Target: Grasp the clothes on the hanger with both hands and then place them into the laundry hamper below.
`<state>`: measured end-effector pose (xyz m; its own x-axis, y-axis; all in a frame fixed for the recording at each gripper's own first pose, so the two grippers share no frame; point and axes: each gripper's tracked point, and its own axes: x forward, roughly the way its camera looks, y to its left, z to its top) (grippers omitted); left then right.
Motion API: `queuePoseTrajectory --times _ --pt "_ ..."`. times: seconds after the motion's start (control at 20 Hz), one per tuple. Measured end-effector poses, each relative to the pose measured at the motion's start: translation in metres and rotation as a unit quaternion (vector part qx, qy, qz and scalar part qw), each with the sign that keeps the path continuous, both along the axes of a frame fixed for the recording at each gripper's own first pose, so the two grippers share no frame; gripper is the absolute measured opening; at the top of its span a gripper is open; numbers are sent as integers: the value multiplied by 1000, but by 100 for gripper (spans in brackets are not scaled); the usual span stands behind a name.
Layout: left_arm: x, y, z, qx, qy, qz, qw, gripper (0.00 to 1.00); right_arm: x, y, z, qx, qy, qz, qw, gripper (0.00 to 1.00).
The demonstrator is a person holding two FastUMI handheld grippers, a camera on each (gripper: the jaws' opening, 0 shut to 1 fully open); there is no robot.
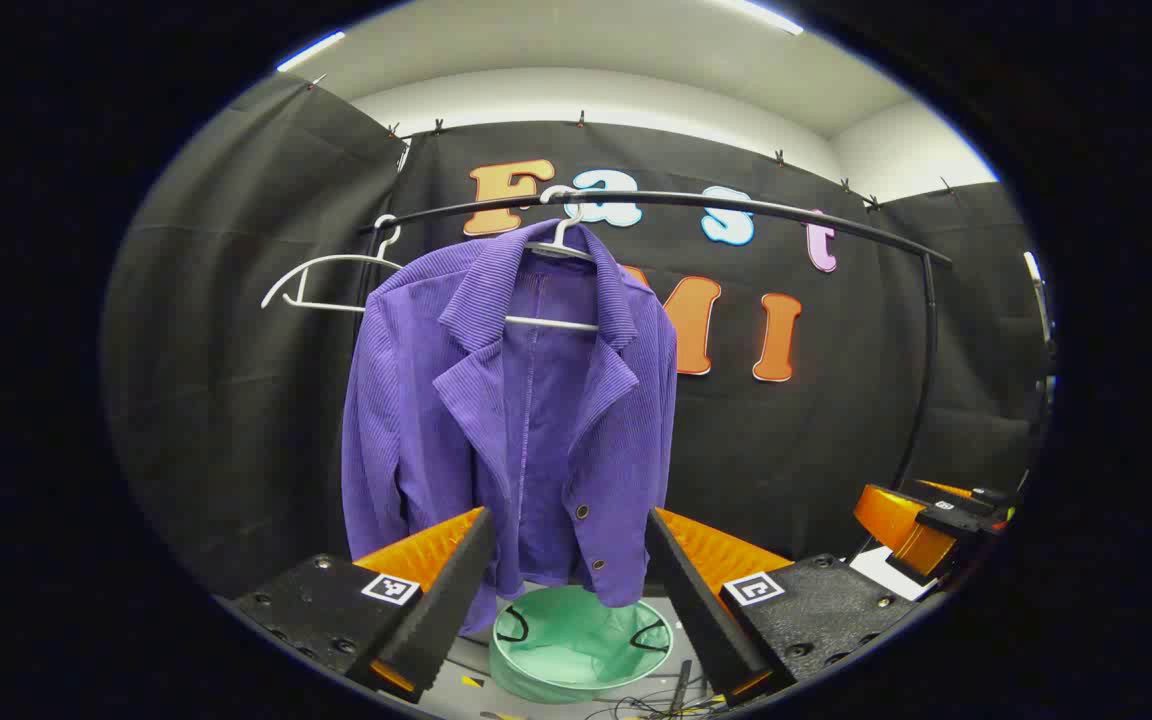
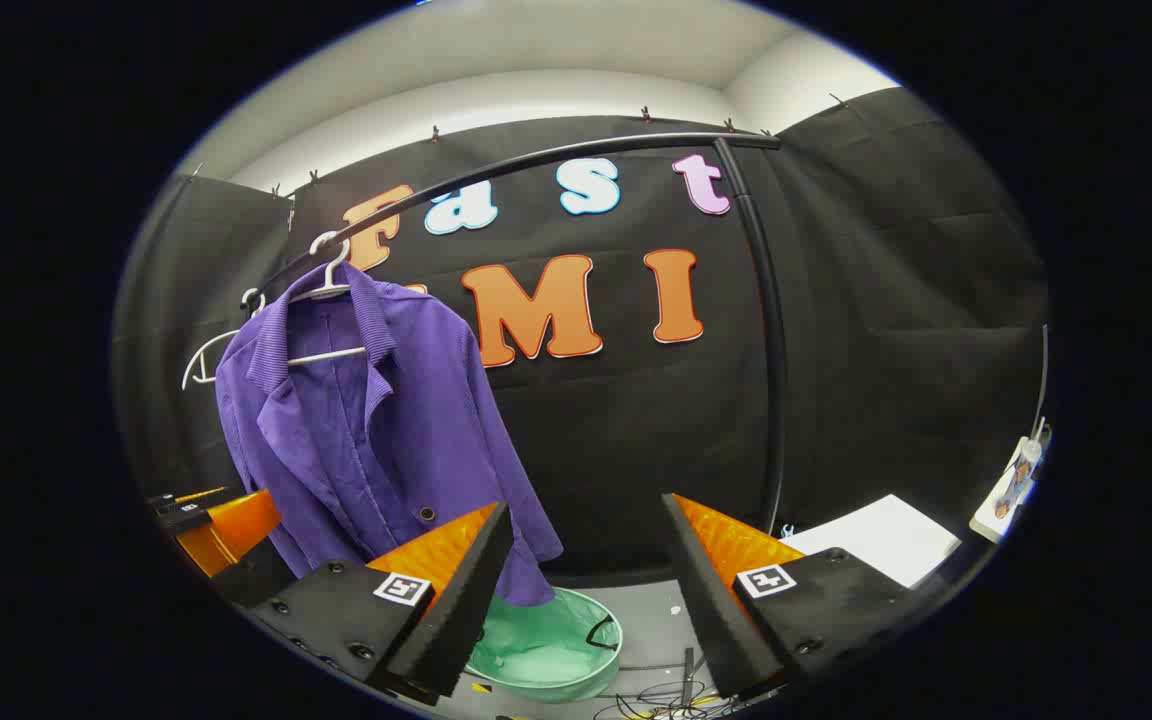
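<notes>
Below the rail, my left gripper [image 1: 568, 590] and right gripper [image 2: 586, 590] both gape empty, since the purple jacket [image 1: 516, 420] hangs ungrasped above the green hamper [image 1: 576, 645].

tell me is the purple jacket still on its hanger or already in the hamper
On the hanger: the purple jacket hangs from the white hanger on the rail, above the green hamper.

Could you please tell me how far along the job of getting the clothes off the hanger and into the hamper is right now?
Nothing is done yet: the purple jacket hangs on its white hanger from the rail. In hand: the left gripper and right gripper are open, apart from the jacket, holding nothing. Left: grasp the jacket with both grippers, lift it free and lower it into the green hamper below.
</notes>
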<state>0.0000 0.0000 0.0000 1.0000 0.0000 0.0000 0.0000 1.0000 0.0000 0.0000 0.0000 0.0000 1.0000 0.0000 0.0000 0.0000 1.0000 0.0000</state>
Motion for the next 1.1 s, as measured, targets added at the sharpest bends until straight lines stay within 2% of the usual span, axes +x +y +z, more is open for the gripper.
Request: queuePoseTrajectory --times 0.05,0.1,0.2,0.25,0.3,0.35,0.45,0.5,0.65,0.8,0.85,1.1 --pt "-1 -1 5 -7 -7 1 1000 93 0 -3 3 -3 -3 -1 1000 96" --pt "-2 -2 8 -8 -14 2 1000 95 -1 -6 6 -6 -6 -1 1000 90" --pt "-5 -3 13 -1 -28 6 1000 92 -3 -6 9 -9 -12 5 1000 89" --pt "-3 -6 16 -3 -35 5 999 95 -3 -6 8 -13 -9 6 1000 100" --pt "-2 -8 19 -4 -37 6 999 99 -2 -6 8 -18 -8 7 1000 96" --pt "-3 -9 18 -2 -36 8 999 95 -3 -5 8 -23 -10 9 1000 89" --pt "-3 -14 16 -5 -30 2 1000 92 -4 -3 8 -25 -11 14 1000 89" --pt "-4 -16 14 -14 -24 0 1000 92 -3 -2 7 -24 -9 18 1000 96" --pt "-4 -15 7 -33 -10 3 999 92 -4 -3 8 -18 -12 22 1000 96" --pt "-2 -14 3 -23 -3 14 1000 92 -3 -4 8 -20 -11 26 999 96" --pt "-3 -14 0 -20 0 16 1000 95 -2 -4 7 -20 -10 28 999 96" --pt "5 -8 -11 -7 14 36 999 92 6 4 1 -17 -1 46 999 96"
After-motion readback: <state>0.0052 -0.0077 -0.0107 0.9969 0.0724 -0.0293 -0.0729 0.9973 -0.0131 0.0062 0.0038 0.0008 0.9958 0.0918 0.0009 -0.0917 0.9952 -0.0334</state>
